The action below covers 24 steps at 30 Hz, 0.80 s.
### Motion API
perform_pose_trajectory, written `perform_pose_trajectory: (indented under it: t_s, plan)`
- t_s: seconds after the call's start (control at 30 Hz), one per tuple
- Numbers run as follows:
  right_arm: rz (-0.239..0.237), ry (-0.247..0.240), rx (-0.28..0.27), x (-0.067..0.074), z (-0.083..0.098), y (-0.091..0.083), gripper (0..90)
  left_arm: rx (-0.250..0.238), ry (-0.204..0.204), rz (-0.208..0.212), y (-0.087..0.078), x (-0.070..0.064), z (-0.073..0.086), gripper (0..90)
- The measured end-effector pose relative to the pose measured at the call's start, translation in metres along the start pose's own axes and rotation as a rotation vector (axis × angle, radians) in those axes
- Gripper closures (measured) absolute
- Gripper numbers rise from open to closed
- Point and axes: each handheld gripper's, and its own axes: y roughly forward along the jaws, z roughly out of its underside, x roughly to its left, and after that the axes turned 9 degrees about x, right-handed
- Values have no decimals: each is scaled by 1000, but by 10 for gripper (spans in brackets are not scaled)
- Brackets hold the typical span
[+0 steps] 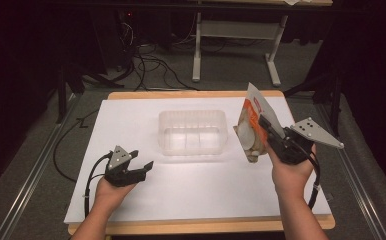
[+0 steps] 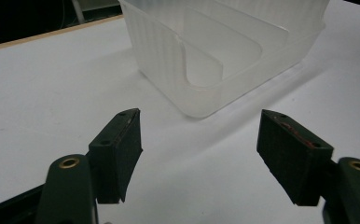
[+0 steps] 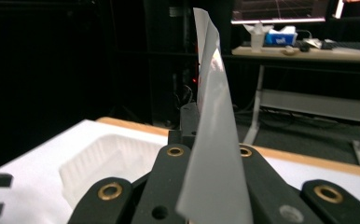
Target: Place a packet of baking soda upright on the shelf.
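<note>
A snack bag [image 1: 253, 122], white with orange print, hangs lifted off the table to the right of a clear plastic container [image 1: 193, 132]. My right gripper [image 1: 268, 131] is shut on the bag's edge; in the right gripper view the bag [image 3: 215, 140] stands edge-on, pinched between the jaws. At the table's front left my left gripper [image 1: 142, 161] rests open with nothing between its fingers [image 2: 117, 149]. The container [image 2: 225, 60], with dividers inside, lies just ahead of it.
A white board [image 1: 131, 125] covers the wooden table. Beyond the far edge stand a white desk frame [image 1: 236, 30] and loose cables [image 1: 151, 65] on the floor. A far desk [image 3: 308, 51] holds a tissue box.
</note>
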Motion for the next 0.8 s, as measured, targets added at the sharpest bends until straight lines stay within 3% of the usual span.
perform_pose_trajectory:
  t_s: [0.17,0.37,0.8]
  plan:
    - [-21,-13,-20,14,-12,12,900,-1,-1,1,0,0,0,311]
    - [-55,-34,-39,38,-25,38,900,-6,0,2,-1,0,0,311]
    - [-116,-17,-15,71,-12,99,900,-8,1,12,0,-1,0,312]
